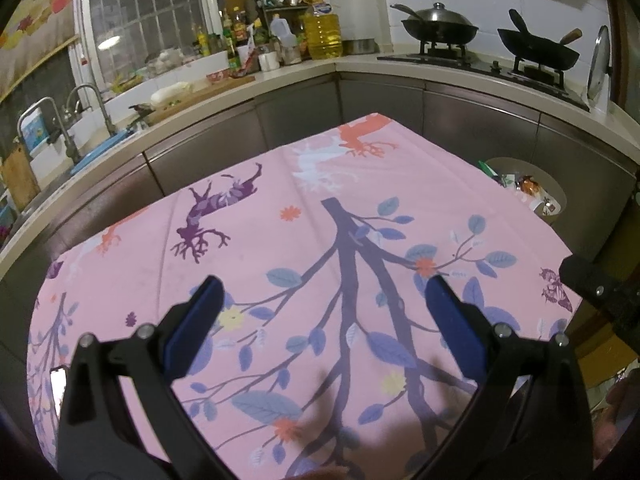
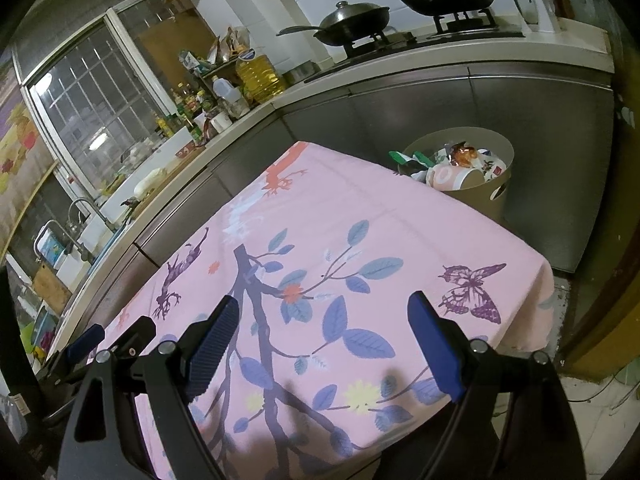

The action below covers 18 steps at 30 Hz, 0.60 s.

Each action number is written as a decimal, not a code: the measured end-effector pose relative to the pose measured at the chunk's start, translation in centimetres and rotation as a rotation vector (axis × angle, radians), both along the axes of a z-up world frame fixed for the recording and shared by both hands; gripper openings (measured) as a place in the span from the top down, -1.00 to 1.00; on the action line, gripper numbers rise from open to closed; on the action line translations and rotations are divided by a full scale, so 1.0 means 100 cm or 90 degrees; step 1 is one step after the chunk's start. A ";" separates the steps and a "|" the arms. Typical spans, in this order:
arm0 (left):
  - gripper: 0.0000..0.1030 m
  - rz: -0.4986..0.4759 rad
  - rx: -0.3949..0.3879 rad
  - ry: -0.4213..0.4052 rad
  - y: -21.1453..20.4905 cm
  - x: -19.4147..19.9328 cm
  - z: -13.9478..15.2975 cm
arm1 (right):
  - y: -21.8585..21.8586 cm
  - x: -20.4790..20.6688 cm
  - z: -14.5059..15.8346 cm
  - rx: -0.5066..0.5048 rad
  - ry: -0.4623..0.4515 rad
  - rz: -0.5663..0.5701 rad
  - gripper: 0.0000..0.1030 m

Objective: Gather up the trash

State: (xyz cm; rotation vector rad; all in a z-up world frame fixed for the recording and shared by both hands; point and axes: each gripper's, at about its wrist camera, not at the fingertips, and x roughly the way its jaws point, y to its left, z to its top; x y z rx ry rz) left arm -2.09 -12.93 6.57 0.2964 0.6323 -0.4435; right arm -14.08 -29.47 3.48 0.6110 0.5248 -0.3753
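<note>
hand-held grippers (image 1: 320, 288) (image 2: 322, 308): 2 | bins (image 2: 460, 192): 1 | woks (image 1: 440, 26): 2 | tablecloths (image 1: 280, 200): 1

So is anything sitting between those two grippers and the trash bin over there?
Nothing visible. Both the left gripper and right gripper hang open over the bare pink tablecloth; the trash bin stands beyond its far right edge.

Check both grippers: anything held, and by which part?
Nothing held. Left gripper and right gripper are both open, jaws wide apart with only the tablecloth between them. Trash sits in the bin.
</note>
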 end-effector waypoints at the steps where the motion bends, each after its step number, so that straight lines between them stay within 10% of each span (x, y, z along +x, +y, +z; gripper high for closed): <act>1: -0.88 0.000 0.001 -0.002 0.000 0.000 0.001 | 0.001 0.000 0.000 0.000 0.000 0.001 -0.61; 18: -0.88 0.017 0.006 -0.011 0.007 0.002 0.004 | 0.006 0.004 0.000 0.001 0.004 0.013 -0.61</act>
